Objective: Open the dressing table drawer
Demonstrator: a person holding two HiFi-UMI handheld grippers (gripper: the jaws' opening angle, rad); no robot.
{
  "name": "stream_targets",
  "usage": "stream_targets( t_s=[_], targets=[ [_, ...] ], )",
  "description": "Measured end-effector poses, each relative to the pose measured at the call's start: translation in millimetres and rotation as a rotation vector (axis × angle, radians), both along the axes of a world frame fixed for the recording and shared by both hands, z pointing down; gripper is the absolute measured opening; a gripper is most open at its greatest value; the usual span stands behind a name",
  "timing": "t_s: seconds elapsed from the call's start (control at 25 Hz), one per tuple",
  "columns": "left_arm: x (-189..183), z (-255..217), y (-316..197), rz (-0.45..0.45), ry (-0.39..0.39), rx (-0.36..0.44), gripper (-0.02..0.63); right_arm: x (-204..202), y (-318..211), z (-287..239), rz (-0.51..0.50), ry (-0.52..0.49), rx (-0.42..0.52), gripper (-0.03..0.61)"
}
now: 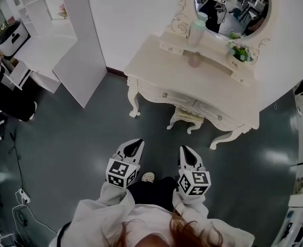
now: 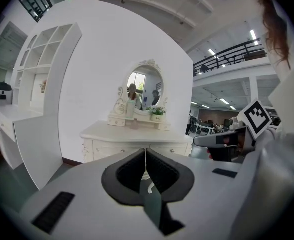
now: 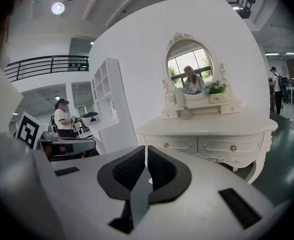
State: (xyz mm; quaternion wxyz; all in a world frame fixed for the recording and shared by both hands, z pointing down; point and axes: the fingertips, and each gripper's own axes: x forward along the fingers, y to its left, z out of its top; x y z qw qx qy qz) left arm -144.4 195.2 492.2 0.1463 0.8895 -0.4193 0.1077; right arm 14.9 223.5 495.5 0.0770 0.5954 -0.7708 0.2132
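Well ahead across the floor stands the dressing table (image 1: 192,78). Its drawer (image 3: 177,144) is closed, probably light, stiff wood that slides; its small knob (image 3: 166,145) looks the best hold. The left hand-held gripper (image 1: 135,145) and right hand-held gripper (image 1: 185,152) are both closed on nothing.

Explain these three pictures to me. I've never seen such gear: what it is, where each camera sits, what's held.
There is no robot here. A person wears a head camera and holds a two-jaw gripper in each hand. The head view looks down on the left gripper and right gripper. The other two pictures come from cameras riding on each gripper. Both grippers are shut and hold nothing. Ahead stands the dressing table, its drawers closed, carrying a mirror, a potted plant and a small pink bottle.
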Motion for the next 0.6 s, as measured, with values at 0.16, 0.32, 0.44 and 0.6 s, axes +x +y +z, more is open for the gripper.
stream_targets(
  t_s=[0.16, 0.32, 0.44, 0.6],
  targets=[
    [2, 4, -6, 0.012, 0.001, -0.015, 0.021, 4, -6, 2, 0.013, -0.003, -0.012, 0.04],
    [-3, 7, -16, 0.001, 0.007, -0.02, 0.021, 4, -18, 4, 0.013, 0.0, -0.011, 0.04],
    [-4, 7, -25, -0.009, 0.009, -0.017, 0.021, 1, -27, 5, -0.001, 0.003, -0.013, 0.04],
    [1, 8, -45, -0.02, 0.002, -0.014, 0.021, 5, -53, 8, -0.022, -0.006, -0.015, 0.04]
  ],
)
